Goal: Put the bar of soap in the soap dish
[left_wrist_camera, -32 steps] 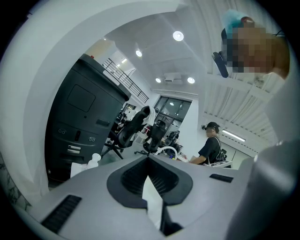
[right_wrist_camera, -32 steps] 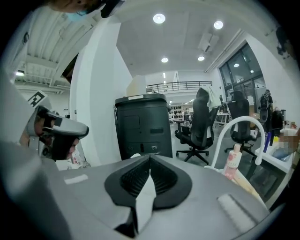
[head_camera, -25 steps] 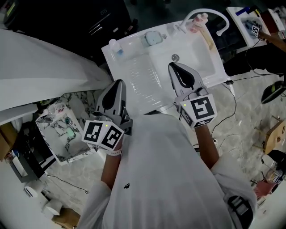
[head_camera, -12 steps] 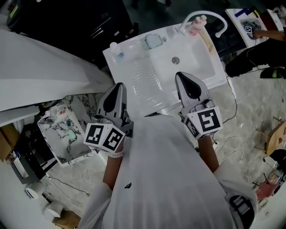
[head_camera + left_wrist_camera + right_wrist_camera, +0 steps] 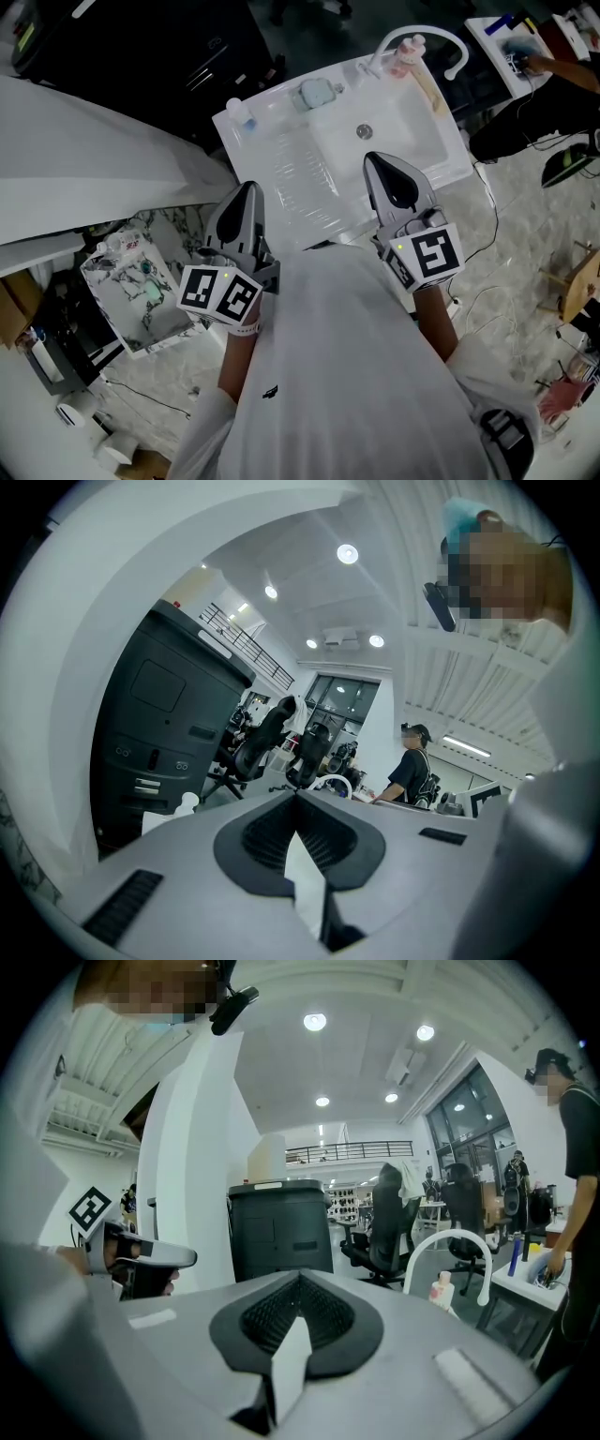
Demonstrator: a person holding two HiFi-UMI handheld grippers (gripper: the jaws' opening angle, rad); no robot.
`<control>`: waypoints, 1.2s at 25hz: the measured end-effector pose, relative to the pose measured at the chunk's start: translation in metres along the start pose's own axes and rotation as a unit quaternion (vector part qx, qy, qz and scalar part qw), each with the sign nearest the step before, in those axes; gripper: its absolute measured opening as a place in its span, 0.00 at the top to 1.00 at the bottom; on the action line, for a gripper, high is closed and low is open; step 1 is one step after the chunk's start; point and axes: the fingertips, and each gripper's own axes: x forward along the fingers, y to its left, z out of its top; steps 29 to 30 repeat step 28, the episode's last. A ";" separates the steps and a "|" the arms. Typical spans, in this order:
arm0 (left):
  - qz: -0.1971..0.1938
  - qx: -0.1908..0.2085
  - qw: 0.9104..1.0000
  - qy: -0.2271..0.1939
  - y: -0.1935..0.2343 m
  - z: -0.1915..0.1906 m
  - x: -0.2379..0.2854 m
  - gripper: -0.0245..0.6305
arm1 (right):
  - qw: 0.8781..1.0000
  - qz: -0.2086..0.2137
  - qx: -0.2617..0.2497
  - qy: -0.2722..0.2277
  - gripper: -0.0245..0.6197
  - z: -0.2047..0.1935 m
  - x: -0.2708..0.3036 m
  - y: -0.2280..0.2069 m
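head view: left gripper and right gripper both closed, empty; both by the white sink

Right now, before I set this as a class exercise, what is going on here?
A person stands at a white sink unit with a tool in each hand. The left tool and the right tool are both shut and empty, held at the near side of the unit. A pale green piece, the soap or its dish, sits on the far rim near the tap; I cannot tell the two apart. Neither tool touches it.
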 end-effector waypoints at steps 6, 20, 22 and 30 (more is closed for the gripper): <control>-0.004 0.003 1.000 -0.002 0.000 0.002 -0.001 0.95 | 1.000 -0.002 -0.004 0.000 0.94 0.001 0.002 0.004; -0.003 0.001 1.000 0.002 0.001 -0.002 -0.005 0.95 | 1.000 -0.013 0.005 -0.005 0.94 0.000 0.003 0.001; -0.003 0.001 1.000 0.004 0.000 -0.003 -0.005 0.95 | 1.000 -0.012 0.005 -0.004 0.94 -0.001 0.002 0.001; -0.004 0.003 1.000 0.008 -0.004 -0.005 -0.003 0.95 | 1.000 -0.013 0.013 -0.004 0.94 -0.006 0.002 0.001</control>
